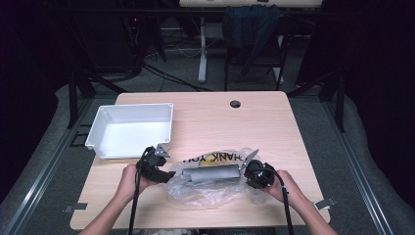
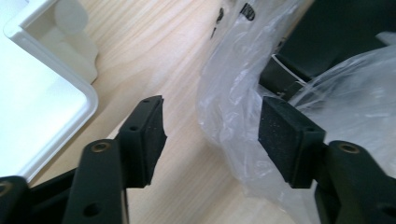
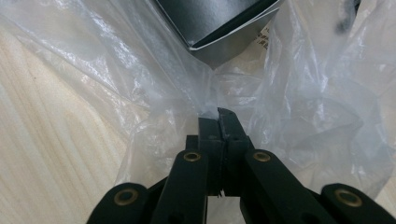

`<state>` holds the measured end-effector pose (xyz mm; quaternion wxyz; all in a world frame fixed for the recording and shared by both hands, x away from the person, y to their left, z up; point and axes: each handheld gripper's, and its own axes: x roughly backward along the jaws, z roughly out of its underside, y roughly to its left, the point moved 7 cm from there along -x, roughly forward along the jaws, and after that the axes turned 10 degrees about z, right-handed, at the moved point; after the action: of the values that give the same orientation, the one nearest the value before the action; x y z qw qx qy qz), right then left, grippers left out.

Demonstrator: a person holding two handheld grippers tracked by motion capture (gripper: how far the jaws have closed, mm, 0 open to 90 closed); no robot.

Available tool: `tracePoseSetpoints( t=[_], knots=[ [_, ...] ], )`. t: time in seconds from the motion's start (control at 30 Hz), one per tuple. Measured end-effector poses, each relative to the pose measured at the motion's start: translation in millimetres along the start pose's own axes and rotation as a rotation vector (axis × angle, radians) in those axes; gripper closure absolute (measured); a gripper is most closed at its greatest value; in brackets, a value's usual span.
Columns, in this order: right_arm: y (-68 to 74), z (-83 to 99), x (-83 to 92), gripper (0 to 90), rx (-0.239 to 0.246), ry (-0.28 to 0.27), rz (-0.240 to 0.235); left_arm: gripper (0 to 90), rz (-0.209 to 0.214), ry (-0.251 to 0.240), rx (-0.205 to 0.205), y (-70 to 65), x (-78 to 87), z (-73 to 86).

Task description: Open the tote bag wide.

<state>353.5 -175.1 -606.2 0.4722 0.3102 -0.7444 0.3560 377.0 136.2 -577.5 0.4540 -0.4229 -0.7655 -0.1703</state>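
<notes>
A clear plastic bag (image 1: 210,190) with yellow "THANK YOU" print lies crumpled on the wooden table near the front edge. A long grey box (image 1: 211,173) lies inside it. My left gripper (image 1: 165,175) is at the bag's left end; in the left gripper view it (image 2: 212,135) is open, with the bag (image 2: 243,84) beside its right pad and bare table between the pads. My right gripper (image 1: 248,175) is at the bag's right end; in the right gripper view it (image 3: 219,114) is shut on a fold of the bag (image 3: 303,107), below the box's dark corner (image 3: 219,23).
A white plastic tray (image 1: 134,115) stands empty at the back left, its corner (image 2: 70,88) close to my left gripper. A round cable hole (image 1: 235,104) sits near the table's far edge. Chairs and table legs stand beyond the table.
</notes>
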Motion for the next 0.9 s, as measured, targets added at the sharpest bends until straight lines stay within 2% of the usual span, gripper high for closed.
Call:
tracePoseSetpoints(
  t=[0.1, 0.23, 0.33, 0.37, 0.47, 0.5, 0.53, 0.6, 0.73, 0.83, 0.9],
  knots=[
    [0.6, -0.7, -0.3, 89.9, -0.012, -0.010, -0.005, 36.5, -0.005, -0.027, 0.003, 0.8, 9.3, -4.6],
    [0.5, -1.0, -0.2, 89.9, -0.013, -0.010, -0.005, 33.8, 0.008, -0.103, 0.004, -4.7, 28.8, -17.3],
    [0.5, -1.0, -0.1, 89.9, -0.011, -0.006, -0.003, 32.8, 0.039, -0.133, -0.038, -22.0, 39.4, -25.2],
    [0.2, -0.8, 0.4, 89.9, -0.001, 0.000, -0.004, 31.7, 0.067, -0.127, -0.051, -30.8, 39.6, -26.1],
    [0.6, -0.9, 0.3, 89.9, -0.005, -0.003, -0.007, 31.5, 0.083, -0.084, -0.109, -54.5, 31.6, -23.9],
    [0.5, -0.9, 0.4, 89.9, -0.004, -0.003, -0.006, 33.3, 0.083, -0.068, -0.124, -60.6, 27.1, -22.0],
    [0.9, -1.1, 0.3, 89.9, -0.012, -0.010, -0.003, 35.5, 0.062, -0.052, -0.144, -64.7, 22.2, -19.6],
    [0.7, -1.0, 0.4, 89.9, -0.012, -0.012, -0.002, 45.8, 0.027, -0.007, -0.177, -66.7, 13.0, -13.3],
    [0.2, -0.7, -0.1, 89.9, -0.015, -0.009, 0.002, 64.4, 0.020, 0.069, -0.171, -62.0, -5.4, 1.7],
    [-0.2, -0.7, -0.5, 89.9, -0.011, -0.008, -0.004, 79.8, 0.027, 0.085, -0.140, -55.1, -12.3, 7.8],
    [-0.2, -0.7, -1.2, 89.8, -0.011, -0.009, -0.007, 85.3, 0.024, 0.101, -0.133, -51.9, -15.1, 11.1]
  ],
)
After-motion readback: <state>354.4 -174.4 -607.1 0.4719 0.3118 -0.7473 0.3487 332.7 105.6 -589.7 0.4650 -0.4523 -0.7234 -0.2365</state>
